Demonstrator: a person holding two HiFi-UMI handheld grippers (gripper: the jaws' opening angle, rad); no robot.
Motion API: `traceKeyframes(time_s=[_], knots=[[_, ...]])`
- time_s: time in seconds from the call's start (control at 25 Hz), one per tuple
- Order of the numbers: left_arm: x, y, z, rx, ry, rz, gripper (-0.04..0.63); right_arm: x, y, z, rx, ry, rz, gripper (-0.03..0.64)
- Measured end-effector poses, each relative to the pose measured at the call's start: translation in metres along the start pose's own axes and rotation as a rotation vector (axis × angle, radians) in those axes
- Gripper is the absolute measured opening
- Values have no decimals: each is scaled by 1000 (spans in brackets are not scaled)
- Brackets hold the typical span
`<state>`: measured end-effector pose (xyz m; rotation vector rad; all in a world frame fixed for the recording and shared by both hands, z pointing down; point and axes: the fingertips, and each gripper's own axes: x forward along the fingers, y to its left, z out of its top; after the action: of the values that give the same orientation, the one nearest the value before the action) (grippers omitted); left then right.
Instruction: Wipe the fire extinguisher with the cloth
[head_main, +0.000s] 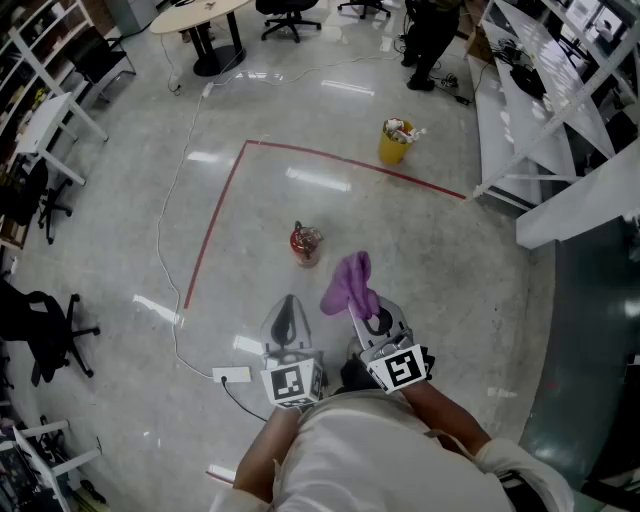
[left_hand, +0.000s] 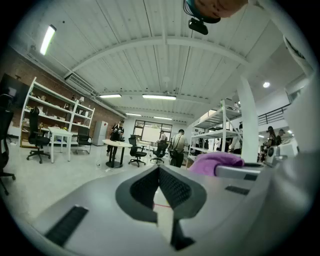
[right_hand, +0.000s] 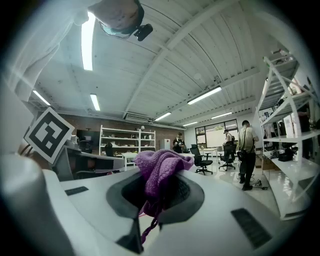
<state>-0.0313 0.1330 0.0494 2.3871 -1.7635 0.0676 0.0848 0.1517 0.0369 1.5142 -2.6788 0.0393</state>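
The right gripper (head_main: 368, 316) is clamping the purple cloth (head_main: 349, 284) between its jaws. In the right gripper view the cloth (right_hand: 159, 170) is bulging up out of the right gripper (right_hand: 156, 192), and a thin loose strand is hanging down through the slot below. The left gripper (head_main: 288, 303) is being held just beside it, with its jaws pressed together and nothing between them. The left gripper view shows the same: the two ribbed pads of the left gripper (left_hand: 160, 176) are meeting in one line, and the cloth (left_hand: 216, 162) is showing at the right side.

The fire extinguisher (head_main: 304, 244) – small and red – is lying on the grey floor (head_main: 450, 260), in front of both grippers and apart from them. The raised end of the cloth is pointing toward it but is not touching it. A red tape line (head_main: 215, 225) is running on the floor to the left of the extinguisher and behind it. A yellow bucket (head_main: 395, 143) is standing farther away, close to this line.
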Motion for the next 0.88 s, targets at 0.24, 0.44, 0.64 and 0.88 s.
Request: traceKeyframes(time_s=[0.24, 0.44, 0.64, 0.88], knots=[[1, -2, 4, -17, -12, 6, 5, 0, -4, 0, 2, -13, -7, 49], [2, 1, -1, -23, 5, 8, 5, 4, -4, -1, 20, -25, -6, 49], [5, -1, 1, -2, 2, 13, 5, 1, -3, -2, 28, -30, 6, 49], [15, 10, 2, 0, 2, 24, 5, 9, -11, -7, 24, -24, -10, 49]])
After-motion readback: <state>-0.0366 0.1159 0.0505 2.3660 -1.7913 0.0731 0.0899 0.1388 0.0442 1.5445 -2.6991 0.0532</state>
